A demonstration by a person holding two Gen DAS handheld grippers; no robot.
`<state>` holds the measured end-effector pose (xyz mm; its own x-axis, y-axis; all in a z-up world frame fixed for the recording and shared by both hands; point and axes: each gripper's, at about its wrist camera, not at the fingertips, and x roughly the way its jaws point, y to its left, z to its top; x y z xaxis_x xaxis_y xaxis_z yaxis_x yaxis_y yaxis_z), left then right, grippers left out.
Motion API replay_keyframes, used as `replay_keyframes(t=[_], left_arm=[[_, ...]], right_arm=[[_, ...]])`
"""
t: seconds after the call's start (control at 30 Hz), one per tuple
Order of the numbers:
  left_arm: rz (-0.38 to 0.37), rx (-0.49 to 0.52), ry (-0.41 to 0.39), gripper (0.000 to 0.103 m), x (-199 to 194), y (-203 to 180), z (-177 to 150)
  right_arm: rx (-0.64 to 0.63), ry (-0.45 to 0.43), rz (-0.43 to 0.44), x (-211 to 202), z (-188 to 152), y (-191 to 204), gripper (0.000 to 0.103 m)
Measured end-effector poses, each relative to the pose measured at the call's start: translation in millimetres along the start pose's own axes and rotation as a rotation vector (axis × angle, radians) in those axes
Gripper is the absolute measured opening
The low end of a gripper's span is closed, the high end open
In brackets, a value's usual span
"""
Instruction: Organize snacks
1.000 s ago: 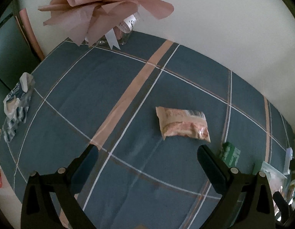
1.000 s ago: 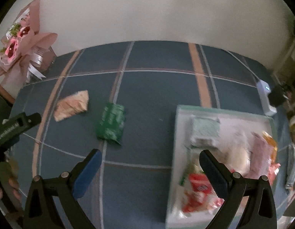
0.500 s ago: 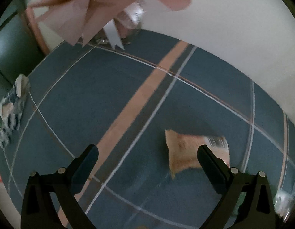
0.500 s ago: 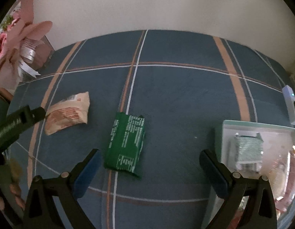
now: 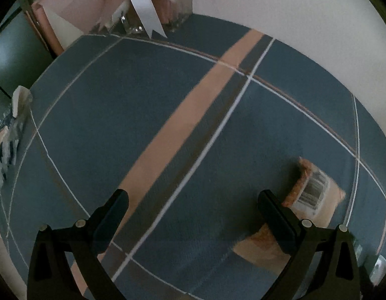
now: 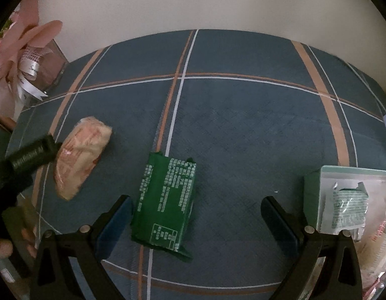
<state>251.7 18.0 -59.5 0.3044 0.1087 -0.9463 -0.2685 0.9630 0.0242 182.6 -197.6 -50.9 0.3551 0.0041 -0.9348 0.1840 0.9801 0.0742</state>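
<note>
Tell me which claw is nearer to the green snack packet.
Right. The right claw is open with the green snack packet lying between its fingers, by the left one. The left claw is off to the side, at the tan snack packet.

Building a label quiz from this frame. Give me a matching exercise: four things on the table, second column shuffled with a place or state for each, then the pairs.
Things:
1. green packet
2. orange snack pack
3. tray
4. bouquet

Places or states:
A. far left corner of the table, by the wall
B. flat on the cloth, partly between the right gripper fingers
C. at the right edge, already holding snacks
D. beside the left gripper finger

Pairs: 1-B, 2-D, 3-C, 4-A
</note>
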Motion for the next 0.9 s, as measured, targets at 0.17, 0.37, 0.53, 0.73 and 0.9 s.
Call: replay_keyframes(t=[0.17, 0.37, 0.53, 0.73, 0.9], left_arm=[[-0.044, -0.016, -0.007, 0.103, -7, 5, -4], [-0.181, 0.006, -0.063, 0.103, -32, -4, -5], [-0.254, 0.1, -0.06, 0.103, -32, -31, -11], [-0.295, 0.16, -0.036, 0.079, -27, -51, -18], [-0.309, 0.173, -0.018, 0.049, -22, -56, -17]], right_arm=[[0.007, -0.007, 0.002, -1, 1, -2, 0.103], [-0.007, -0.02, -0.003, 1, 0, 0, 0.098], [-0.015, -0.009, -0.016, 5, -1, -1, 0.083], [-0.009, -0.022, -0.03, 4, 0, -6, 0.068], [0.006, -0.027, -0.036, 0, 0, -14, 0.052]])
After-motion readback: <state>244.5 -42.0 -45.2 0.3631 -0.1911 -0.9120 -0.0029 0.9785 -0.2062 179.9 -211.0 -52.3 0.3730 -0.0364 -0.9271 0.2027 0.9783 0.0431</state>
